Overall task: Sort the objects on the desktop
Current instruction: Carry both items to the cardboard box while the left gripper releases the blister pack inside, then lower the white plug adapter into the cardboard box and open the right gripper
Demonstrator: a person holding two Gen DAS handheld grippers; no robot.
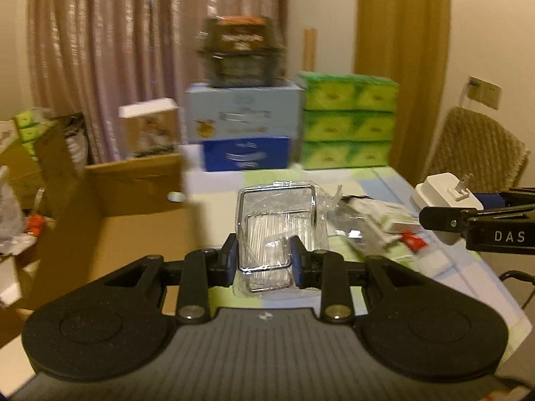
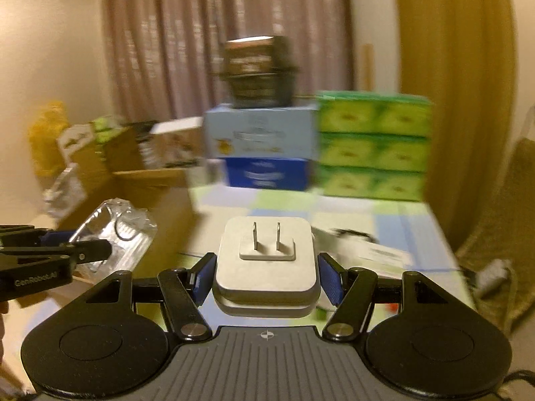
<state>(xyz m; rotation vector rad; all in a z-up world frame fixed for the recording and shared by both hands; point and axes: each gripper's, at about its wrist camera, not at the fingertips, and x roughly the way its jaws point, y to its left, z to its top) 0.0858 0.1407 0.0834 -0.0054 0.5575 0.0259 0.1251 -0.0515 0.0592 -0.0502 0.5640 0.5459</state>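
Checked table [image 1: 394, 180] (blurred): grippers clamp wire rack [image 1: 267, 234], charger [image 2: 267, 260].

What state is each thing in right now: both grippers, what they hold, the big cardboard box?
Left gripper: shut on the plastic packet, lifted.
Right gripper: shut on the white plug adapter, prongs facing away.
Cardboard box: open.
Green packs: stacked at the table's far end.

Glossy clear plastic wraps the metal wire rack [image 1: 277, 220] — the white charger [image 2: 267, 260] looks matt, smooth plastic with metal prongs.
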